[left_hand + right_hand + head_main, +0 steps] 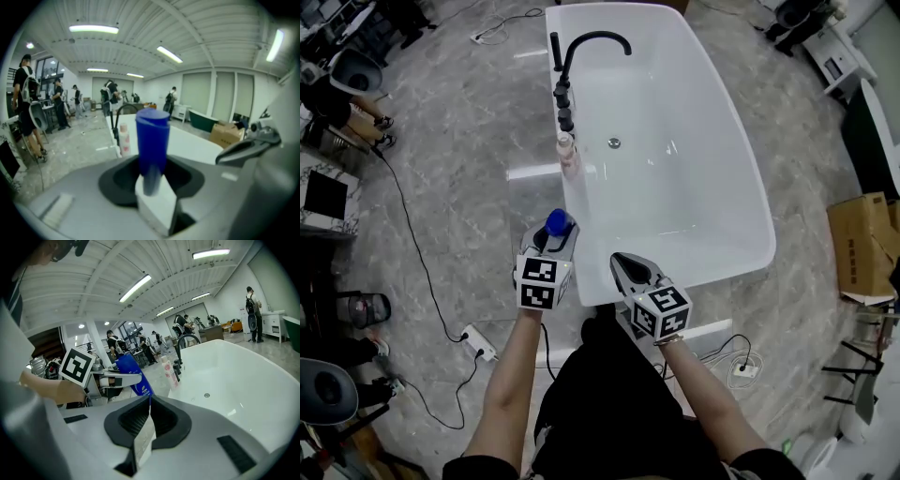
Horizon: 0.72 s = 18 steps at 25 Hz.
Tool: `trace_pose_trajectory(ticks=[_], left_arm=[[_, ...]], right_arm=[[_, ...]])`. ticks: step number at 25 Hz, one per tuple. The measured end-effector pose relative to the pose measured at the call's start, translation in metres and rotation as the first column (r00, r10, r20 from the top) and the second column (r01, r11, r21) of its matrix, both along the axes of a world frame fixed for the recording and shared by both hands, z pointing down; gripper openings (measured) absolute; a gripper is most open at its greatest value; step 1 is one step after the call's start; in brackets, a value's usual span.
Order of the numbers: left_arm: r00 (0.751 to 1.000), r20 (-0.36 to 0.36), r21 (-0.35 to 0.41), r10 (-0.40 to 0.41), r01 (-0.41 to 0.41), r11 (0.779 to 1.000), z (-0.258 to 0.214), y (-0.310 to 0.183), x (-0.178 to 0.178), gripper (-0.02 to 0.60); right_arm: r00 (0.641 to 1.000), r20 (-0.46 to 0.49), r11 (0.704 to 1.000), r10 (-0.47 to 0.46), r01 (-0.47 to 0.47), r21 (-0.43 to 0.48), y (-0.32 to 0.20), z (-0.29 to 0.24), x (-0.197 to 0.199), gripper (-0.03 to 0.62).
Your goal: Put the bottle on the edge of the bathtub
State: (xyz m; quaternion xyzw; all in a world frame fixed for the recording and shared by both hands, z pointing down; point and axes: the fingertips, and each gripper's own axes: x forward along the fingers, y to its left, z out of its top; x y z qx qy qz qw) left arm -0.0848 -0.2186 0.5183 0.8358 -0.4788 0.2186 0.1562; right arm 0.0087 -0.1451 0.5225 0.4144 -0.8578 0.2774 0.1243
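Note:
A blue bottle [557,223] [152,140] stands upright between the jaws of my left gripper [555,240], which is shut on it. It hangs over the floor just left of the white bathtub's [741,169] near-left corner. The right gripper view shows the same blue bottle [134,377] tilted slightly, left of the tub. My right gripper [625,267] [149,408] is above the tub's near rim, its jaws closed together with nothing in them. A pale pink bottle [569,155] [170,371] stands on the tub's left edge near the black faucet [592,43].
Black tap handles [562,98] line the left rim behind the pink bottle. A power strip [478,343] and cables lie on the marble floor at the left. Cardboard boxes [862,246] sit at the right. People [26,101] stand in the background.

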Motion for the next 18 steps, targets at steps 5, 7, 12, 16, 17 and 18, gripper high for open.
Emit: trace_pose_trajectory(ticks=[5,7,12,16,17,18], left_arm=[[1.0,0.003,-0.023,-0.02,0.02,1.0,0.016,-0.036,0.001,0.158],[1.0,0.006,-0.03,-0.025,0.026,0.999,0.022,-0.049,0.001,0.158],[0.999,0.028,-0.028,-0.024,0.025,0.999,0.038,-0.076,0.005,0.158],[0.998,0.059,-0.035,-0.02,0.022,0.999,0.054,-0.092,0.01,0.158],[0.998,0.065,-0.039,-0.02,0.022,0.999,0.059,-0.095,0.012,0.158],[0.997,0.069,-0.041,-0.021,0.024,0.999,0.064,-0.098,0.013,0.158]], right_arm=[[1.0,0.008,1.0,0.0,0.001,-0.02,-0.032,0.011,0.002,0.005],[1.0,0.009,1.0,-0.002,0.002,-0.023,-0.043,0.014,0.002,0.005],[1.0,0.007,0.999,-0.009,0.009,-0.033,-0.065,0.025,0.003,0.005],[1.0,0.003,0.999,-0.014,0.015,-0.051,-0.08,0.037,0.002,0.005],[1.0,0.005,0.998,-0.016,0.016,-0.056,-0.082,0.039,0.002,0.005],[1.0,0.006,0.998,-0.019,0.019,-0.061,-0.084,0.041,0.001,0.005]])
